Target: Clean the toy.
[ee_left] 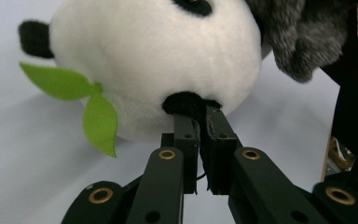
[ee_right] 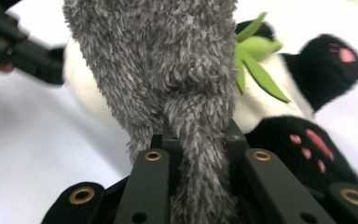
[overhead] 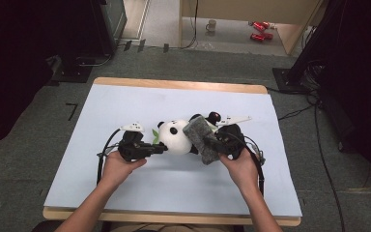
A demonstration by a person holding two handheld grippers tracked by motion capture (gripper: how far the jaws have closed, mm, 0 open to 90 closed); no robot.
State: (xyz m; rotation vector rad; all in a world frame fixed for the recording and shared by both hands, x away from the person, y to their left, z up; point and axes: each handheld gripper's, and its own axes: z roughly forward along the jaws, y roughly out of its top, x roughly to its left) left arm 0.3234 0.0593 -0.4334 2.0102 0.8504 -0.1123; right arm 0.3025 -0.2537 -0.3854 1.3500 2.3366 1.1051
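Observation:
A white and black panda plush lies in the middle of the pale blue mat. My left gripper reaches in from its left and is shut on the panda's small black ear, seen close up between the left gripper jaws. A green felt leaf sticks out beside the head. My right gripper is shut on a grey fuzzy cloth that drapes over the panda's right side. In the right gripper view the grey fuzzy cloth rises from the right gripper, with a black paw behind it.
The mat covers a wooden table on grey carpet. Beyond the table stand a mug and red cans on the floor. Dark stands and cables flank both sides. Bare mat lies in front of and behind the plush.

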